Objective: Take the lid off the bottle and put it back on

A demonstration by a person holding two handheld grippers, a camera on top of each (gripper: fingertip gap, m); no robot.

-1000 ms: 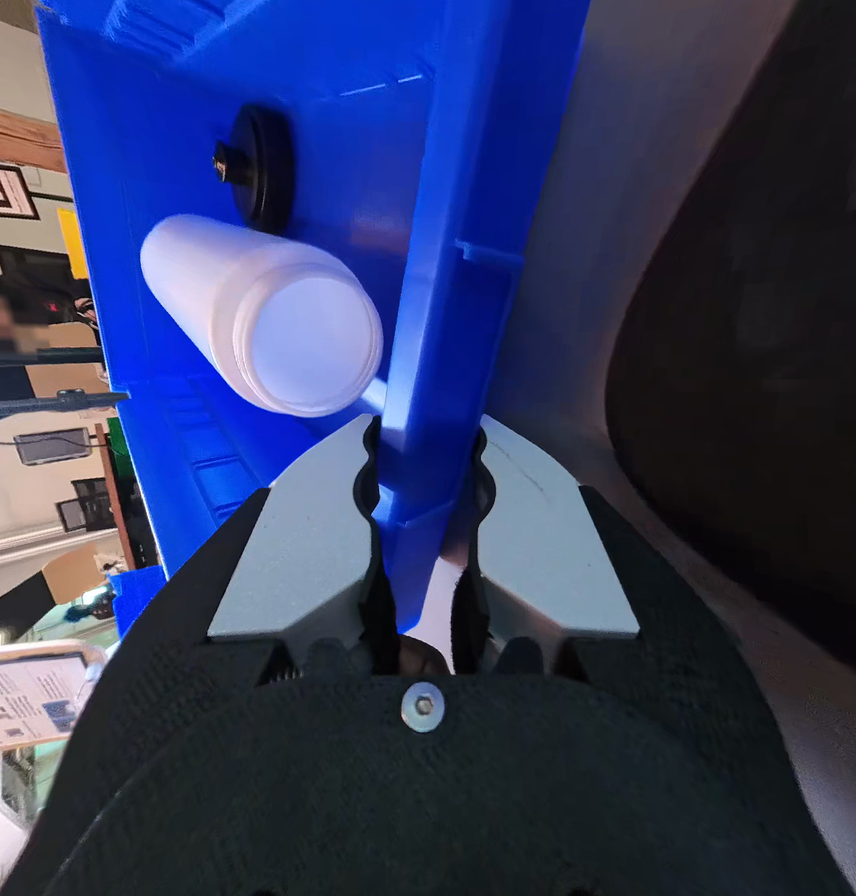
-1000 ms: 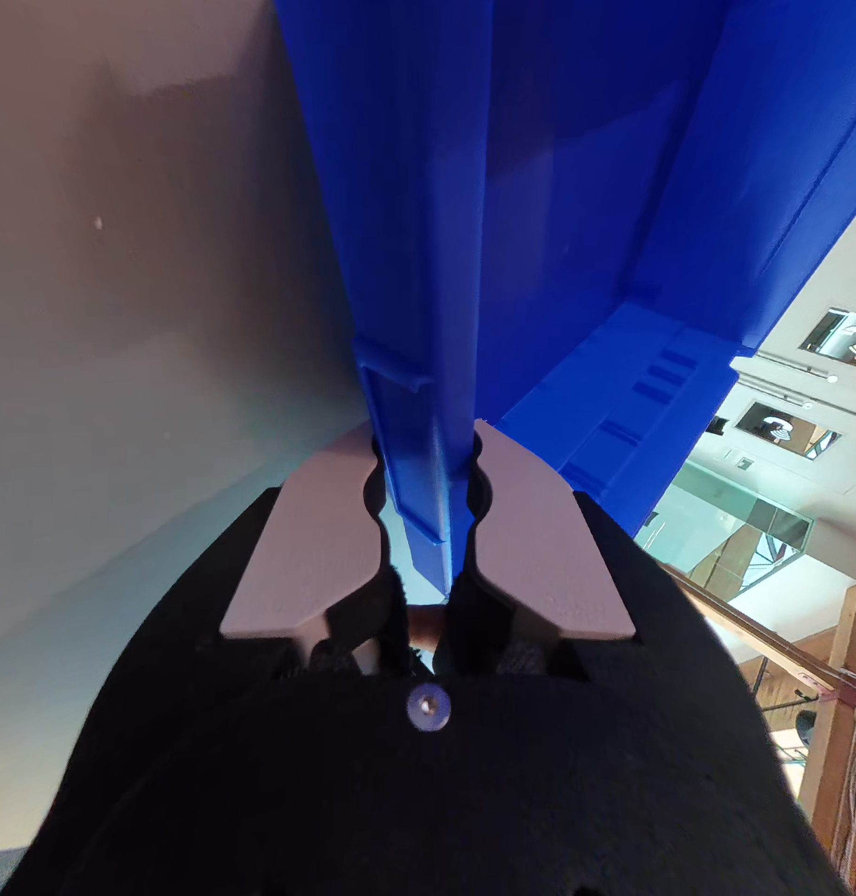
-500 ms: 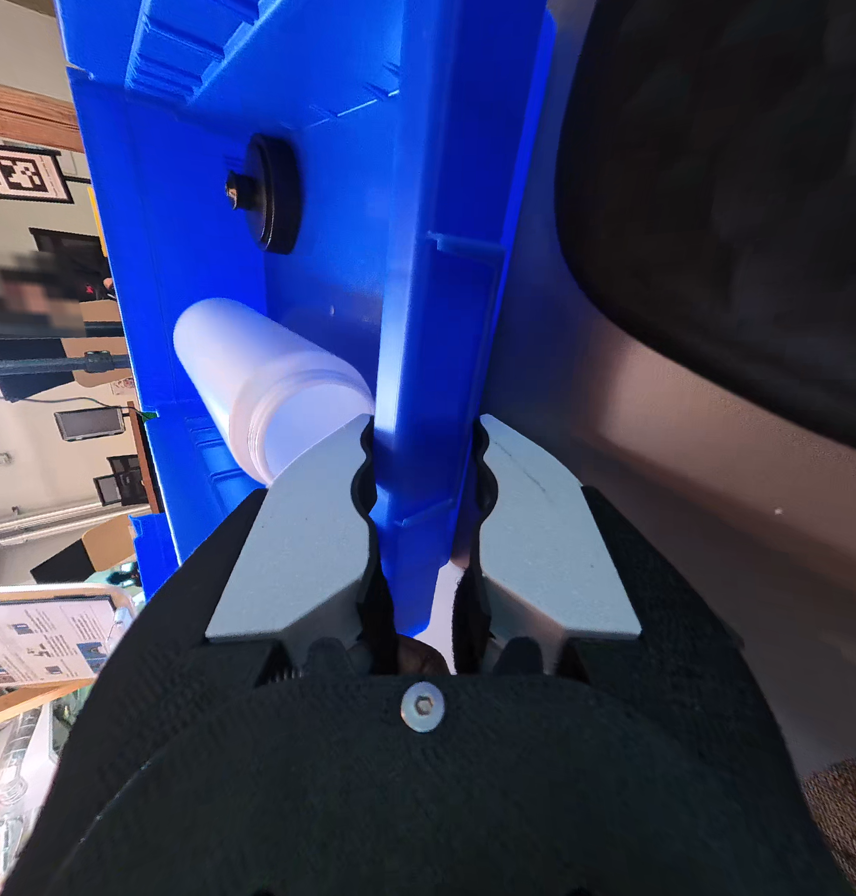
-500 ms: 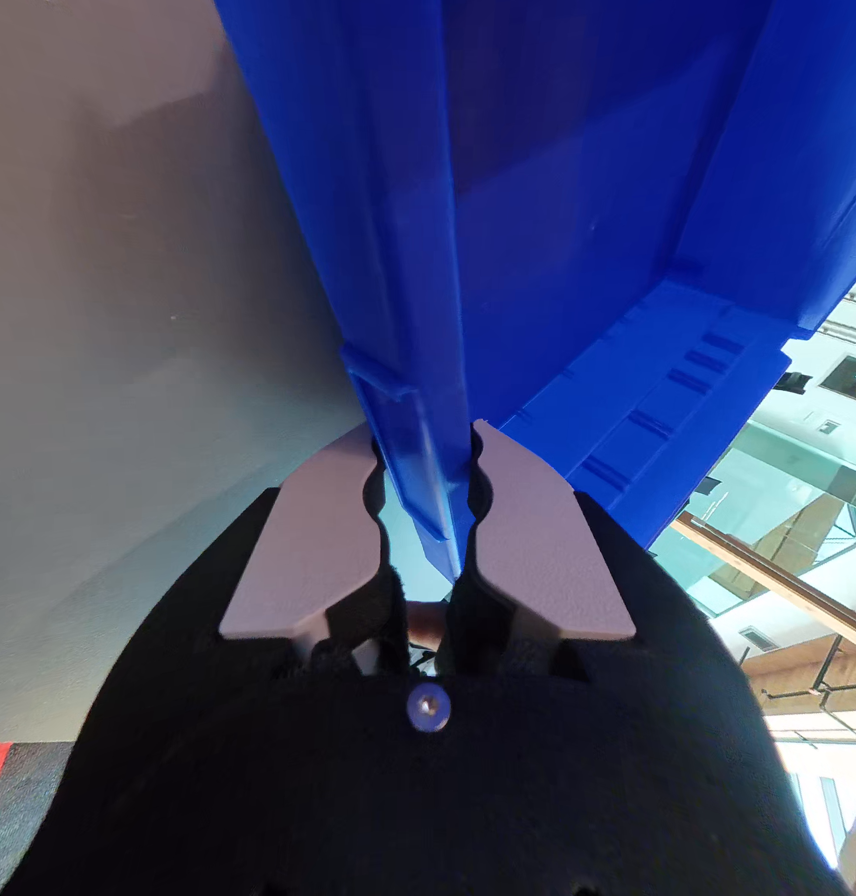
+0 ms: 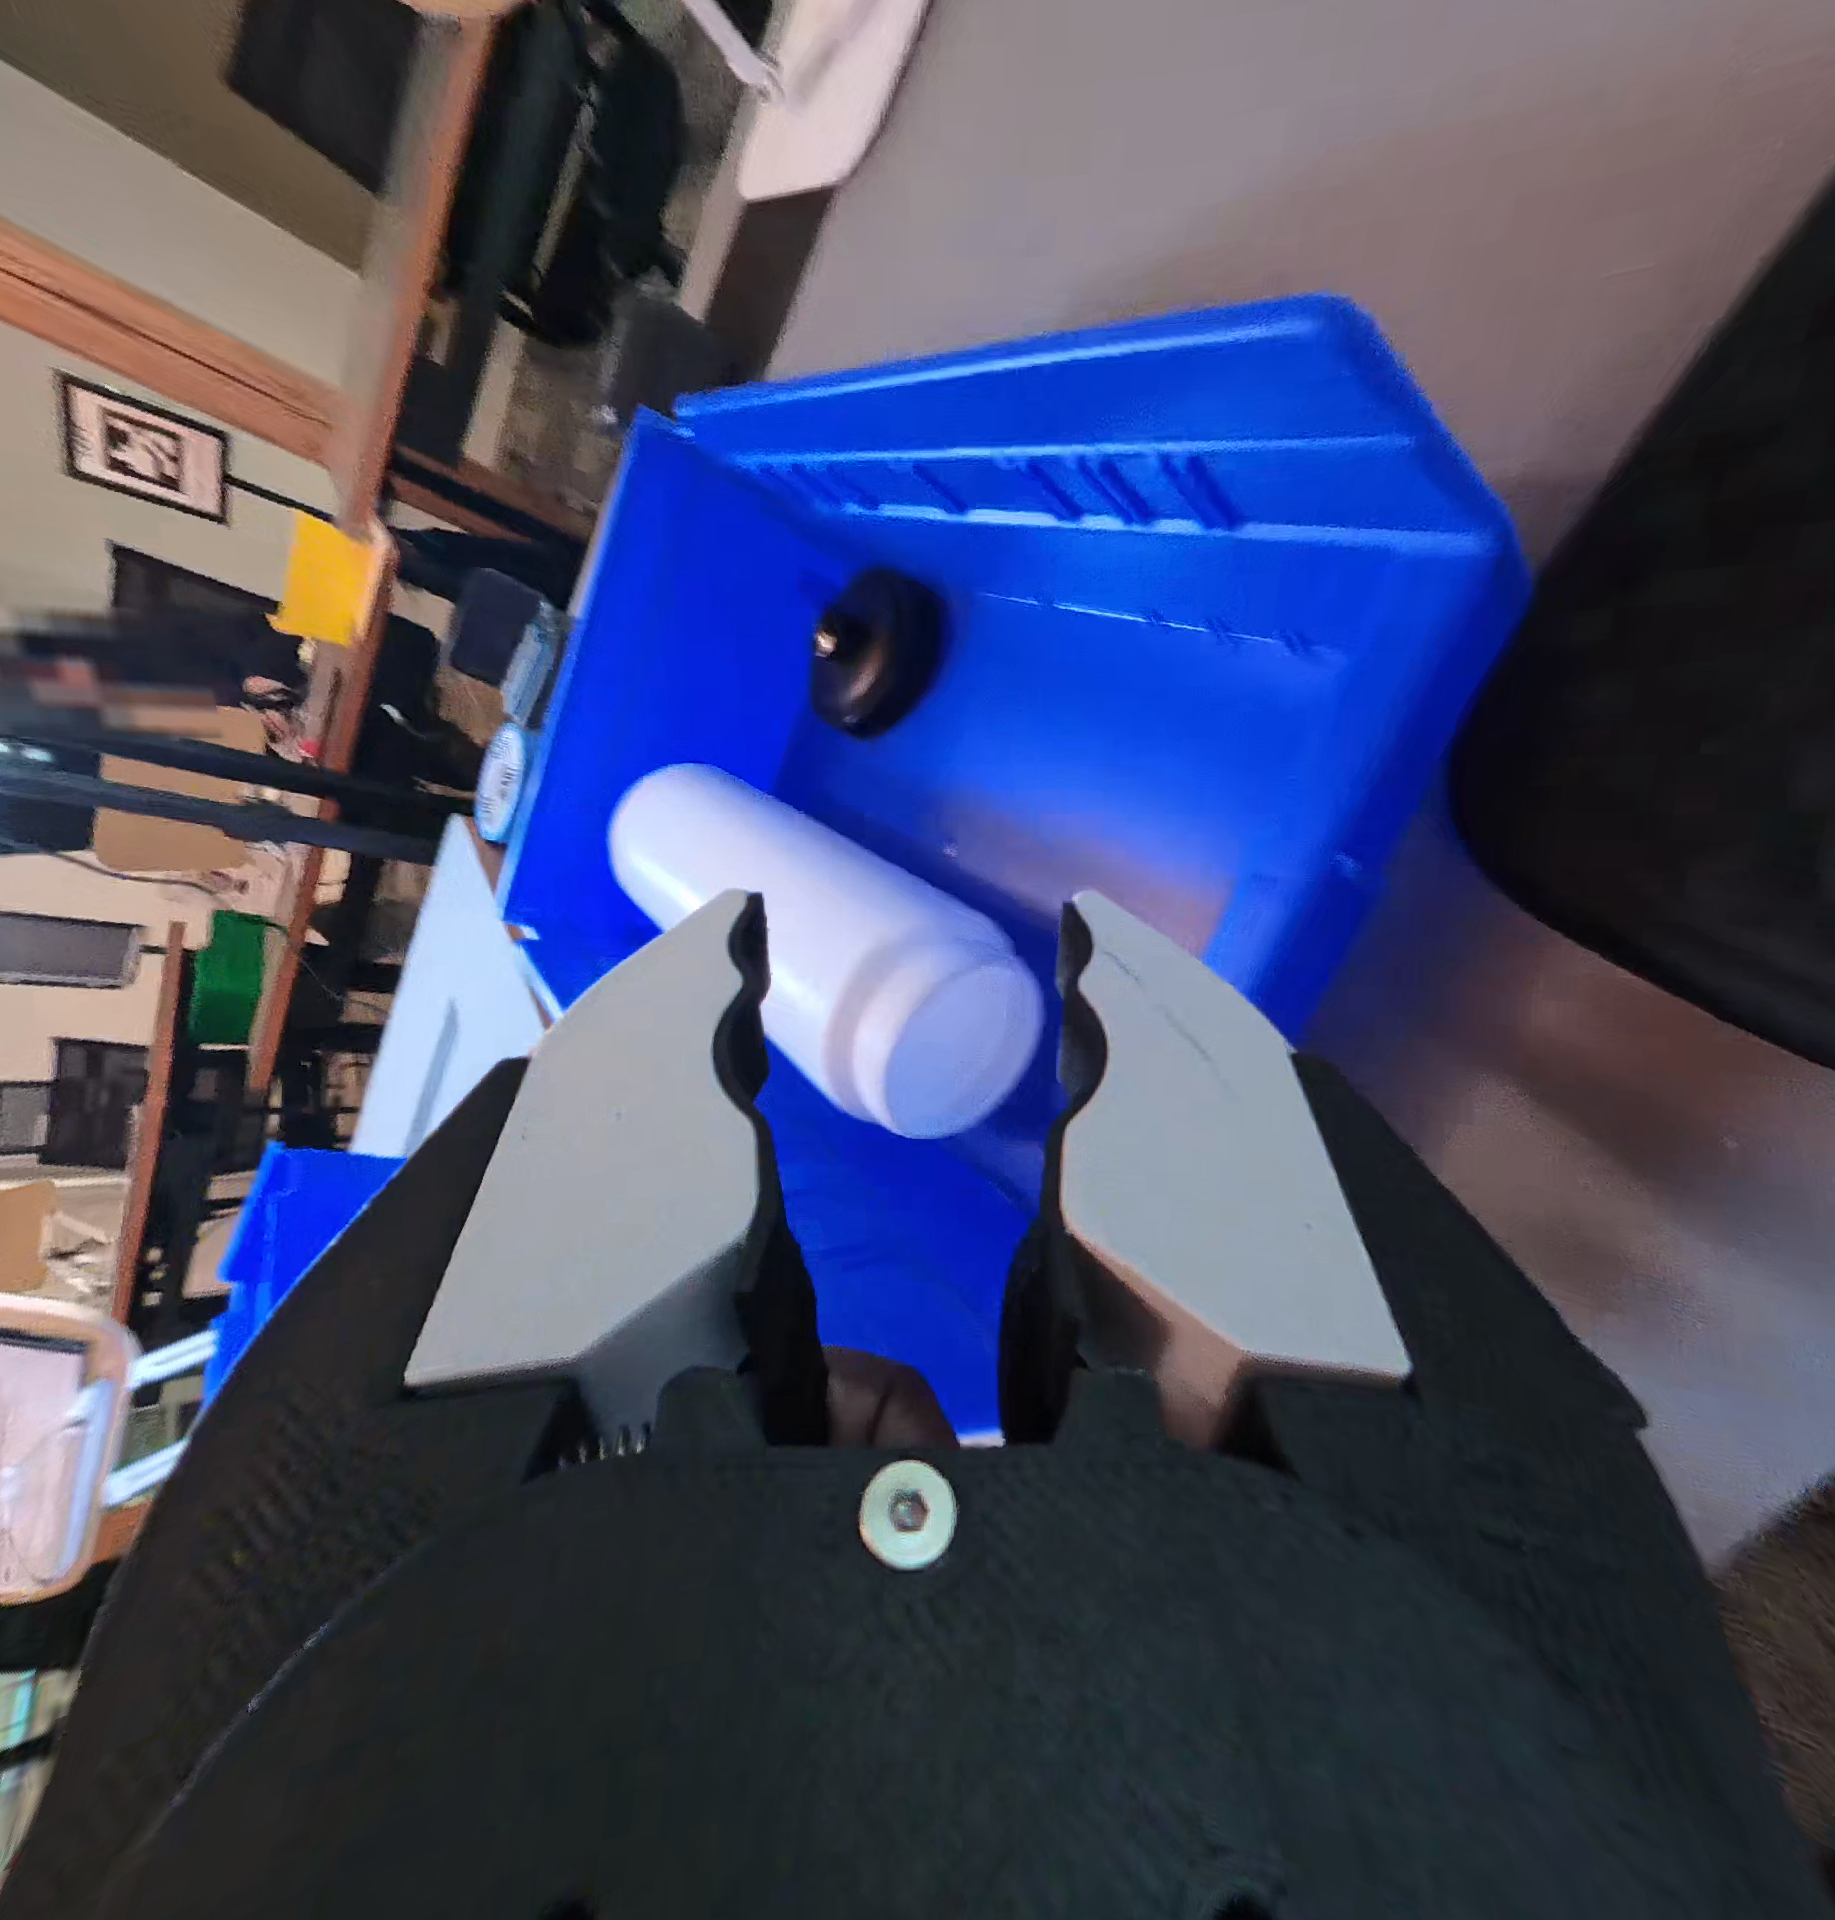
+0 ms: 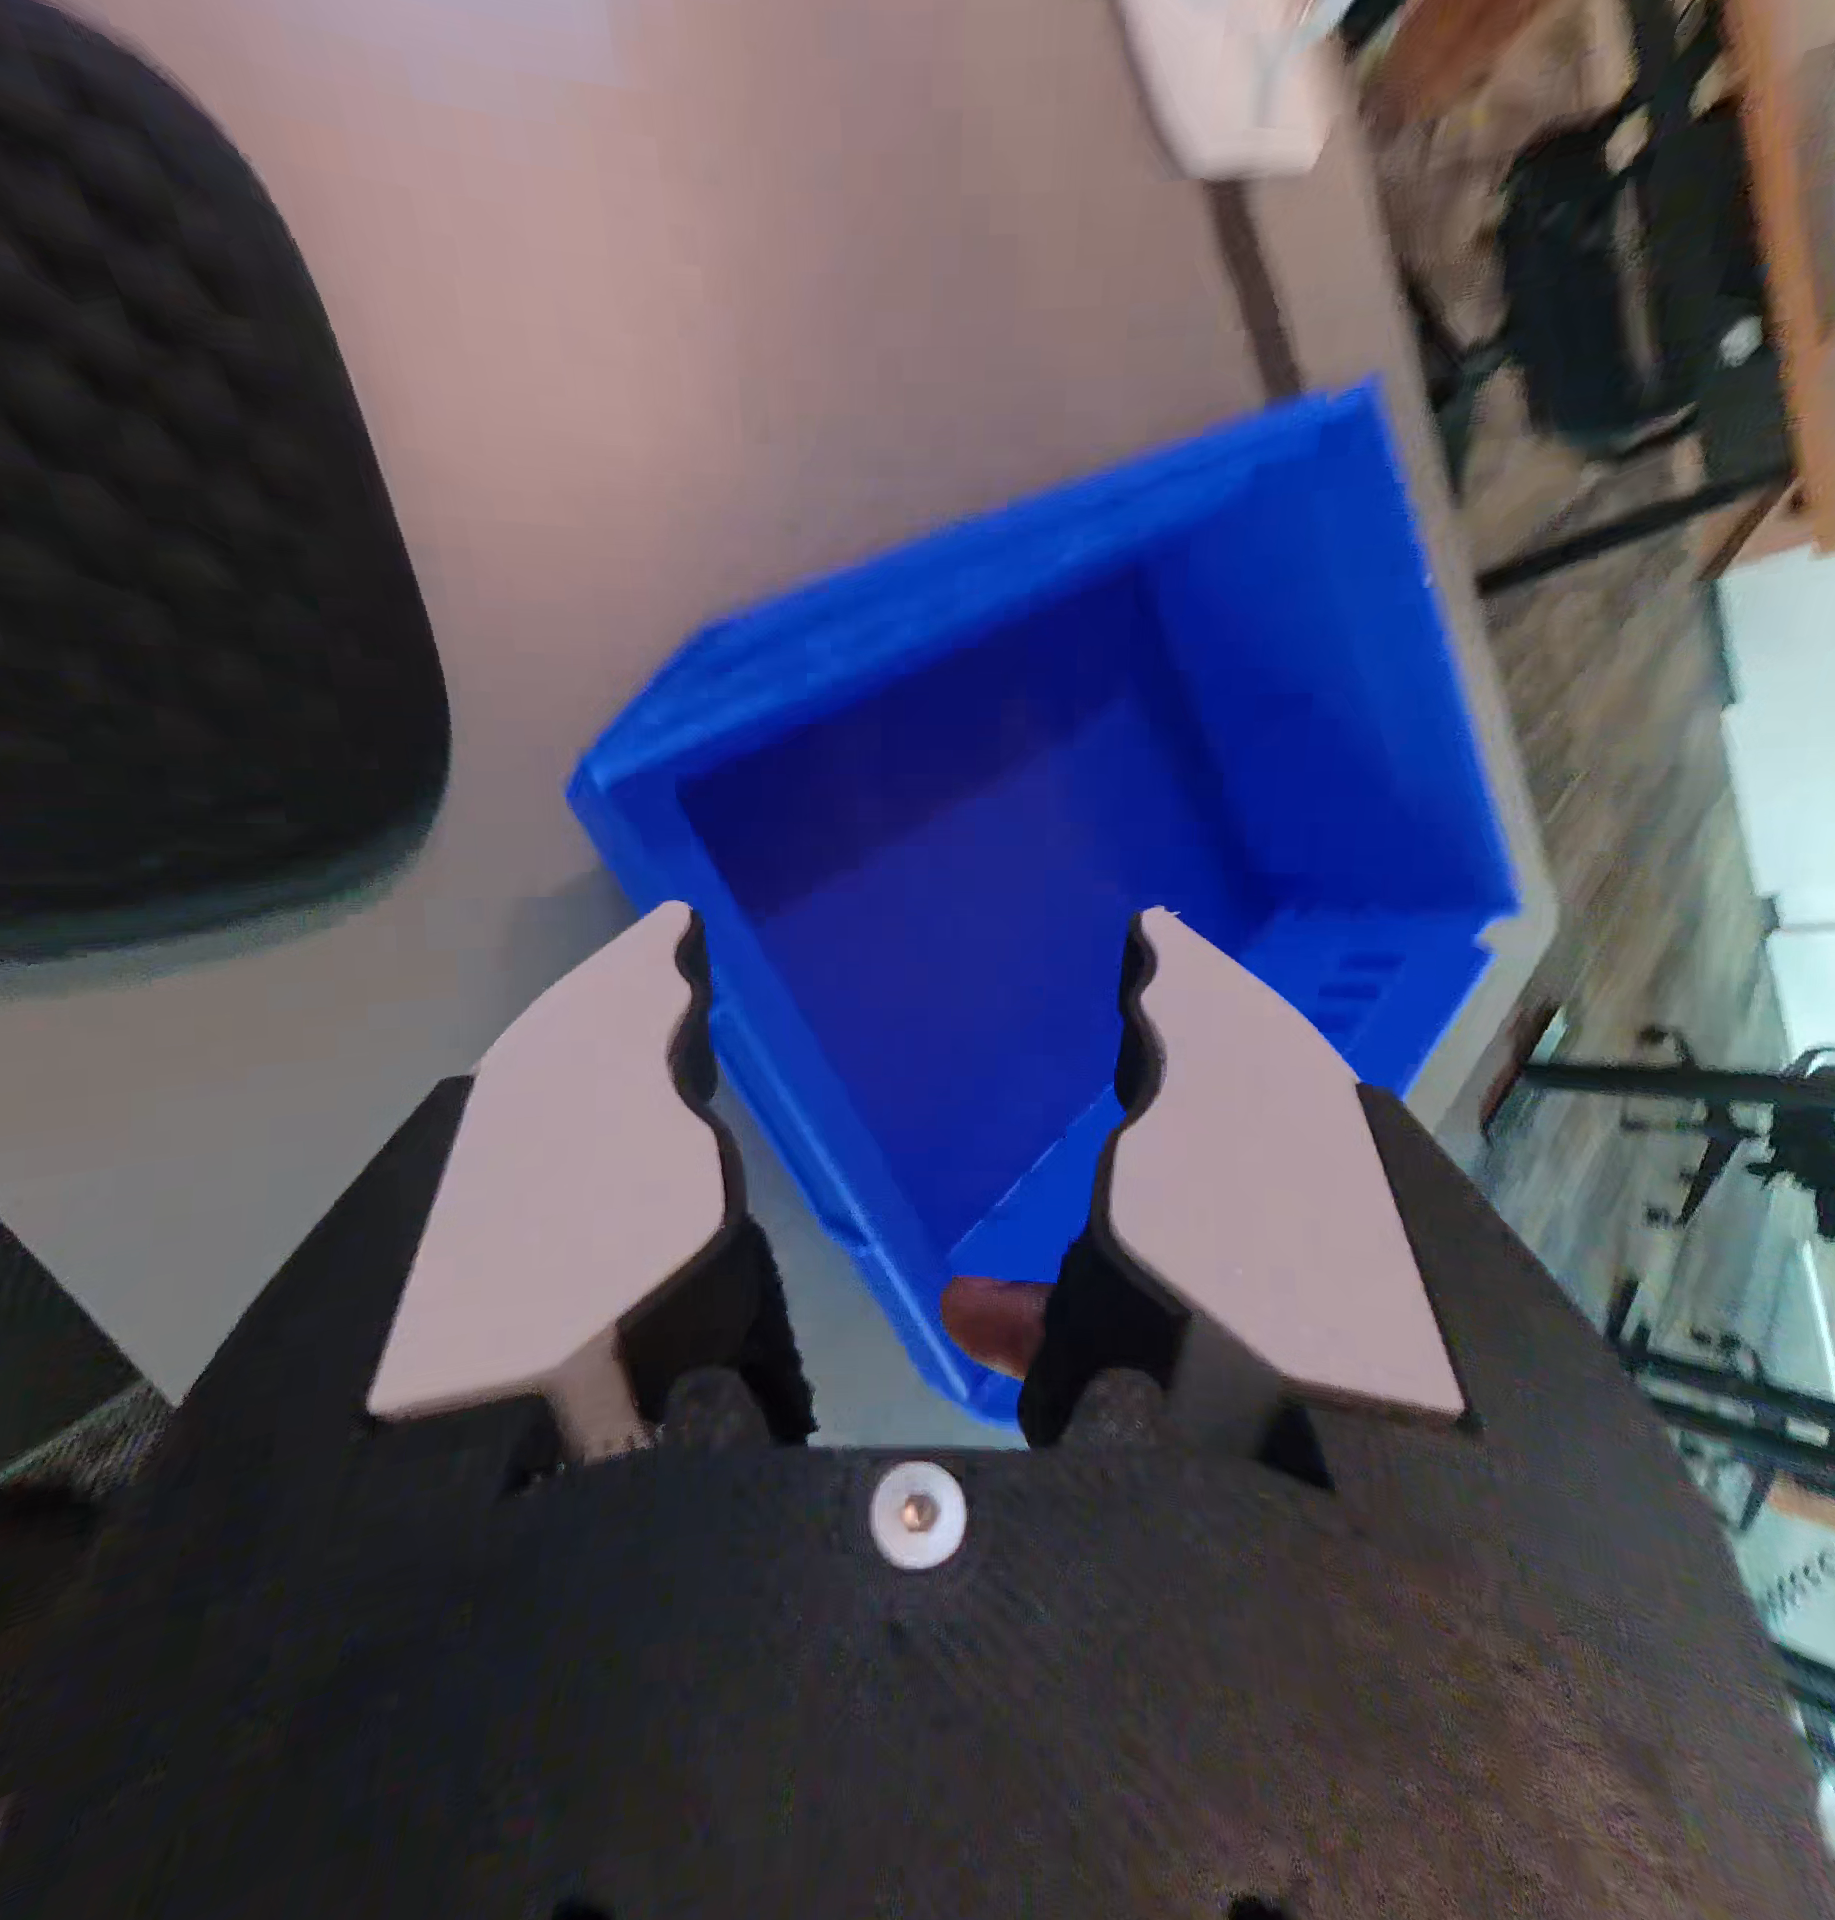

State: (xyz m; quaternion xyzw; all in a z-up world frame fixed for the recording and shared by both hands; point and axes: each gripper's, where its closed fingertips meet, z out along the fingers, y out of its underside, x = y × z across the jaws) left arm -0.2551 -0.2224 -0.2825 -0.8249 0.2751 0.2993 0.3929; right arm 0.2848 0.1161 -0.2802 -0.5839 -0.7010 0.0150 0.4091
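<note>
Left gripper released, empty, above blue bin. White bottle lies in bin beside black lid. Right gripper released, empty.

A blue bin rests on the grey table, beside a black chair back

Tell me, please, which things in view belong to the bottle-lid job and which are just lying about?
Job:
- white plastic cylindrical bottle, lying in the bin
- round black lid, beside it
- left tool and right tool, both open

Lying about:
- blue plastic bin
- black textured chair seat
</note>
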